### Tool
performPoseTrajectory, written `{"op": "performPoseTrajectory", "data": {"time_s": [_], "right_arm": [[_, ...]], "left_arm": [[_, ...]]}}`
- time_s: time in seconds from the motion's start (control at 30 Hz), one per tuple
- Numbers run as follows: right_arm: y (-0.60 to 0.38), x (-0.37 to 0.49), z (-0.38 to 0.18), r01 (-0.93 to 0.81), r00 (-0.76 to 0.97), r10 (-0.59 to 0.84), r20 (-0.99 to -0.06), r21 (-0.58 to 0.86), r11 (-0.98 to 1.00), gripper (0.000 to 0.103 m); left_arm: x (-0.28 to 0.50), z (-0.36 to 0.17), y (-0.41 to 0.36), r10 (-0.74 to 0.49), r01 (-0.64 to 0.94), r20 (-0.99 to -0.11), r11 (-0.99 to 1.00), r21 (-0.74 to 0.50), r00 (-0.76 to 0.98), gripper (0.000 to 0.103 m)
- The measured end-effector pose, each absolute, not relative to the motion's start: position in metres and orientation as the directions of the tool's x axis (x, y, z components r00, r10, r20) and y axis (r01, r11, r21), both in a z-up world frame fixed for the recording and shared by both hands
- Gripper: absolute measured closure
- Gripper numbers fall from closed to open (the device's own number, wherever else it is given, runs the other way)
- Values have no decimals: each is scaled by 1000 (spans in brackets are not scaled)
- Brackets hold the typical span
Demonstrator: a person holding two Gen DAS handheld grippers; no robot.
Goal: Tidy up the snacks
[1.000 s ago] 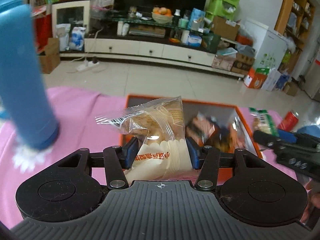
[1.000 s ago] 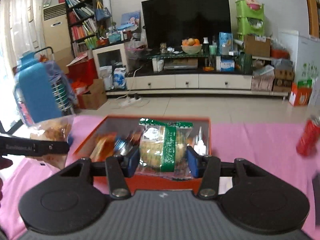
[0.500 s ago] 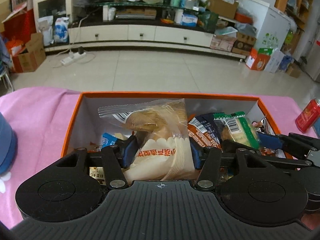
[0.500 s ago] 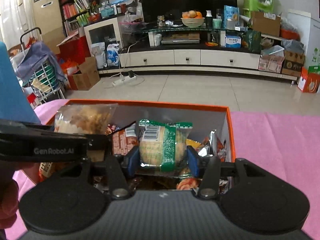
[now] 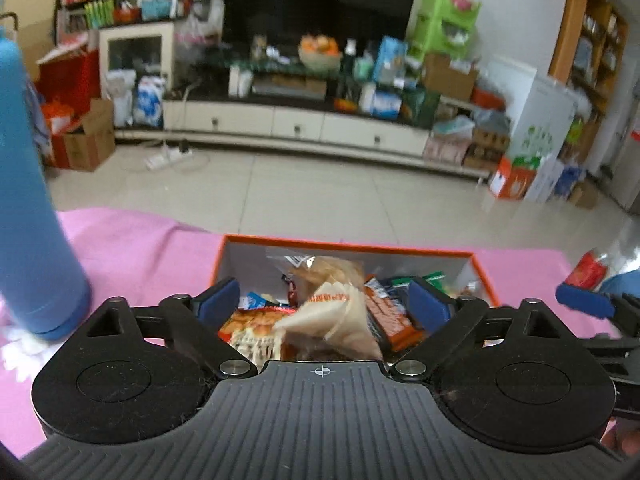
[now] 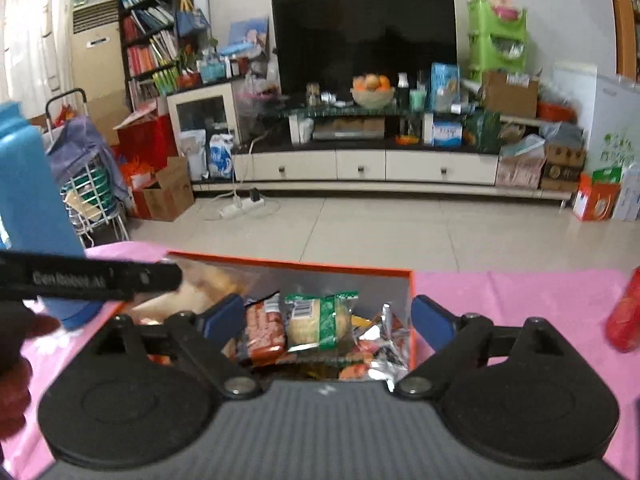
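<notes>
An orange box (image 5: 344, 245) full of snack packets sits on the pink cloth. My left gripper (image 5: 325, 305) is open above the box; a clear packet with a white and orange label (image 5: 332, 308) lies loose in the box between its blue pads. My right gripper (image 6: 329, 318) is open above the same box (image 6: 410, 304); a green and clear packet (image 6: 318, 320) lies on the pile between its pads. The left gripper's finger (image 6: 88, 278) crosses the left of the right wrist view. The right gripper's blue pad (image 5: 582, 303) shows at the right of the left wrist view.
A tall blue bottle (image 5: 28, 208) stands on the pink cloth (image 5: 132, 248) left of the box; it also shows in the right wrist view (image 6: 28, 184). A red can (image 6: 626, 312) lies on the cloth to the right. Tiled floor and a TV cabinet lie beyond the table.
Both grippers have opened and let go of their packets, which now lie in the box. Both have pulled back and up from the box.
</notes>
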State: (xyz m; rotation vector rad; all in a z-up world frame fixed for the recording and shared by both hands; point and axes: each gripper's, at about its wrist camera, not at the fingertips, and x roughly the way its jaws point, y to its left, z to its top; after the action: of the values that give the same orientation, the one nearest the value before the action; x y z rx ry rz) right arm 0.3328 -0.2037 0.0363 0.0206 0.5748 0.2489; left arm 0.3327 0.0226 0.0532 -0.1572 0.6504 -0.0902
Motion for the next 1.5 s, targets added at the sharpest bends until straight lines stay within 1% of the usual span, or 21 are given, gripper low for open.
{"op": "performPoseTrajectory", "data": {"time_s": [0.07, 0.23, 0.33, 0.47, 0.57, 0.6, 0.67, 0.77, 0.87, 1.03, 1.2, 1.33, 1.5], "right_arm": [[-207, 303, 50, -219, 819, 232, -524, 87, 972, 10], [-209, 225, 70, -179, 835, 191, -517, 73, 981, 10], [-209, 179, 72, -150, 829, 171, -533, 83, 985, 10], [-210, 124, 60, -102, 813, 149, -563, 114, 988, 10], [-209, 97, 45, -113, 786, 157, -598, 110, 987, 10], [-210, 91, 41, -108, 782, 145, -606, 99, 989, 10], [-213, 76, 38, -97, 791, 133, -597, 92, 991, 10], [-217, 64, 34, -98, 792, 136, -595, 95, 991, 10], [-217, 56, 31, -102, 789, 128, -601, 77, 992, 10], [-214, 57, 33, -104, 784, 114, -610, 51, 993, 10], [-215, 55, 34, -99, 783, 103, -613, 40, 994, 10], [-218, 55, 35, -96, 783, 106, -613, 49, 994, 10], [-221, 55, 37, -92, 784, 110, -611, 60, 994, 10]], "left_arm": [[303, 68, 23, -127, 32, -574, 984, -174, 809, 21], [219, 91, 18, -75, 12, -535, 993, -121, 842, 17], [165, 92, 14, -56, 2, -532, 995, -103, 845, 17], [102, 78, 6, -21, -24, -543, 997, -74, 839, 17], [73, 60, 5, -75, 11, -574, 993, -114, 815, 23], [68, 54, 5, -77, 6, -588, 992, -122, 805, 24], [57, 46, 3, -70, -9, -603, 992, -127, 794, 28], [47, 39, 2, -59, -27, -619, 991, -129, 783, 28], [41, 38, -1, -25, -43, -619, 995, -94, 785, 28], [41, 43, 2, -18, -52, -609, 994, -97, 793, 28], [47, 38, 2, -44, -45, -640, 992, -122, 767, 35], [46, 39, -2, -32, -44, -637, 994, -102, 770, 36], [44, 41, -3, -47, -36, -629, 992, -118, 776, 40]]}}
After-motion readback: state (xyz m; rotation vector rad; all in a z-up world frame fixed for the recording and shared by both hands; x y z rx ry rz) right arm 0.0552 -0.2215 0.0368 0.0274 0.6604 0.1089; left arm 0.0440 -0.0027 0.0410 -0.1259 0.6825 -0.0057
